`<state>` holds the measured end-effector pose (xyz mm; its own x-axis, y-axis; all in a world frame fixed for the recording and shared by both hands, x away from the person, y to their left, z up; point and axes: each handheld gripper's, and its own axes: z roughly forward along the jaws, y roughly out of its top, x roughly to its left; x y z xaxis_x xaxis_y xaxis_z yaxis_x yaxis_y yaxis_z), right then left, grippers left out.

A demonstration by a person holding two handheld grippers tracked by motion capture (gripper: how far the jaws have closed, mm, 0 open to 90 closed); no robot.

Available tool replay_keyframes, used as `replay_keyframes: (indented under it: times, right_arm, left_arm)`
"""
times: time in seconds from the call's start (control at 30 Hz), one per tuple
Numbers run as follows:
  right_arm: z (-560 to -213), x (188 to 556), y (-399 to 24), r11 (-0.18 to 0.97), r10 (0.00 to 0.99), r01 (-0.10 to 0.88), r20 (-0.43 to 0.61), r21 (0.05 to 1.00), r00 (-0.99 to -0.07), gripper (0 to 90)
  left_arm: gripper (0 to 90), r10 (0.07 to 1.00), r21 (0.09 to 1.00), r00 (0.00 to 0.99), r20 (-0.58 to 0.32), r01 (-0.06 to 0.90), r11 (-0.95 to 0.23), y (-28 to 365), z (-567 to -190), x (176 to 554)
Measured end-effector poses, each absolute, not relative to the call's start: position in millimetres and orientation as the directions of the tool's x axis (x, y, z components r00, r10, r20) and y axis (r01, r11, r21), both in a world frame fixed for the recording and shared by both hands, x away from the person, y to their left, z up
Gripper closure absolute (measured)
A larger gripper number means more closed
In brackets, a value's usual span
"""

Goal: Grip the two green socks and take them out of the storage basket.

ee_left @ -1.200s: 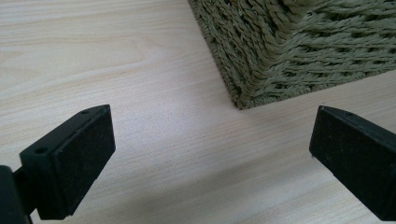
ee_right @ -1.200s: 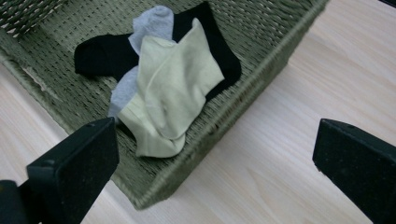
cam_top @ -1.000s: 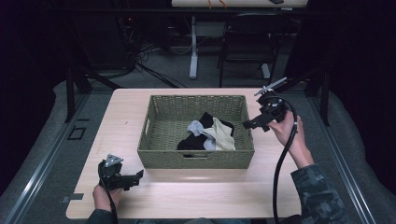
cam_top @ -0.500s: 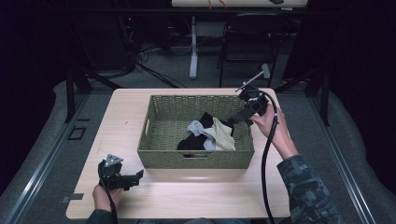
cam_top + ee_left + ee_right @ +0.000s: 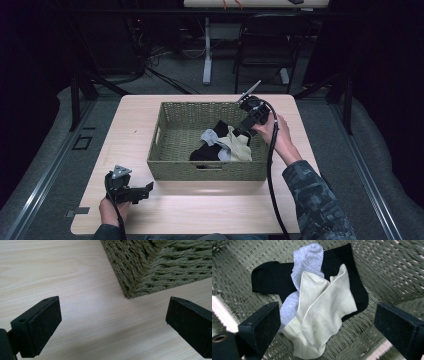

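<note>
Our right hand-held gripper hangs over the socks in the woven basket, jaws wide and just starting to close, nothing between them. The cream sock on top looks soft and light; we should pinch a raised fold. Our left hand-held gripper rests released on the counter.

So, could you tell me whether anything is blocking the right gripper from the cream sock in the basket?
Nothing visible does. The right gripper hangs open above the cream sock, which lies on top of the grey sock and black sock inside the basket.
</note>
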<state>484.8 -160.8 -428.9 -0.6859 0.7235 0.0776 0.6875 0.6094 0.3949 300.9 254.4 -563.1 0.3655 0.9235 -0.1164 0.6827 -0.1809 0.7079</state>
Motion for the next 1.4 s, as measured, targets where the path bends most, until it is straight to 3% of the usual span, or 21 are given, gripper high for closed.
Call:
replay_keyframes:
  times: [0.73,1.1,1.2,1.27,1.3,1.33,1.4]
  right_arm:
    - [-475.5,515.5,-123.8,0.608,0.767,0.749,0.048,0.262,-0.640,31.2]
    - [-491.2,522.1,-120.3,0.578,0.797,0.780,0.042,0.238,-0.603,43.6]
    - [-495.8,523.0,-120.2,0.585,0.794,0.783,0.043,0.212,-0.606,50.3]
    - [-499.7,522.8,-120.5,0.585,0.797,0.788,0.046,0.191,-0.603,60.9]
    - [-499.7,522.8,-120.5,0.585,0.797,0.788,0.046,0.191,-0.603,60.9]
    - [-501.0,522.7,-121.7,0.580,0.800,0.793,0.049,0.185,-0.597,69.2]
    - [-501.0,522.8,-122.2,0.584,0.800,0.793,0.046,0.176,-0.599,73.6]
  left_arm:
    - [0.3,0.926,0.707,0.361,-0.108,0.683,-0.183,253.9,-562.3,300.4]
    - [0.4,0.927,0.711,0.360,-0.107,0.680,-0.182,253.9,-561.7,300.1]
    - [0.4,0.927,0.711,0.359,-0.108,0.679,-0.181,253.9,-561.6,300.0]
    - [0.4,0.927,0.712,0.359,-0.107,0.678,-0.180,253.5,-561.8,300.0]
    - [0.4,0.927,0.713,0.359,-0.108,0.678,-0.180,253.5,-561.7,300.0]
    - [0.4,0.927,0.713,0.360,-0.108,0.678,-0.180,253.4,-561.6,299.9]
    - [0.4,0.927,0.713,0.360,-0.108,0.678,-0.181,253.4,-561.6,299.9]
